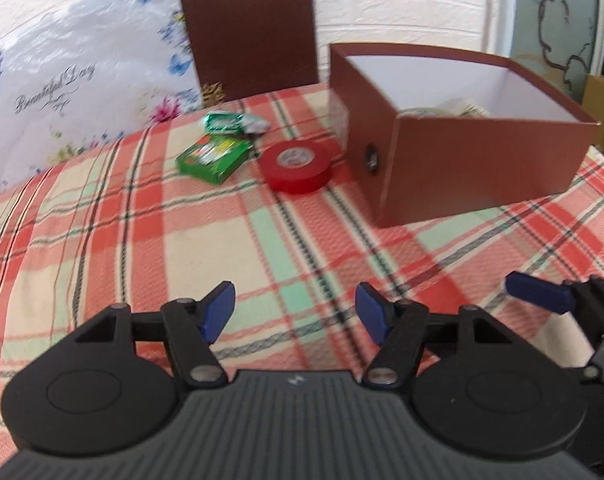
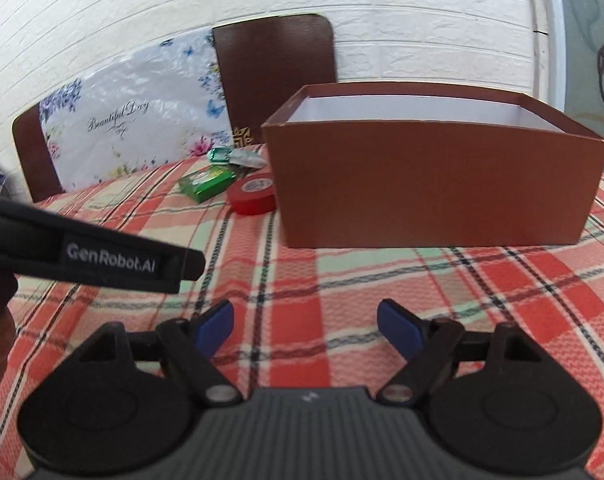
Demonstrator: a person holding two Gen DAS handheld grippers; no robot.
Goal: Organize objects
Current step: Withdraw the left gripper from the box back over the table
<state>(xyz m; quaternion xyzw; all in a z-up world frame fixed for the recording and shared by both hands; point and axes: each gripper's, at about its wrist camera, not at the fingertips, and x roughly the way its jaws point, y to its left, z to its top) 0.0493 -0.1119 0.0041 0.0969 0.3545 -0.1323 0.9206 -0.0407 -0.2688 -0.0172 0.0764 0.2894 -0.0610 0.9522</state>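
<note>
Both claws are seen parted and empty above the red, cream and green checked cloth of the surface (image 1: 205,232); the left claw (image 1: 294,316) is held moderately wide, the right claw (image 2: 305,326) wider. The step in hand is judged to be an approach; a round red roll of tape (image 1: 298,165) lies just beside the open brown cardboard box (image 1: 478,168), with a flat green packet (image 1: 213,156) and a crumpled green-and-silver wrapper (image 1: 231,123) near it. Next, a claw would need to be lowered over the tape and closed, and the tape carried over the box rim.
</note>
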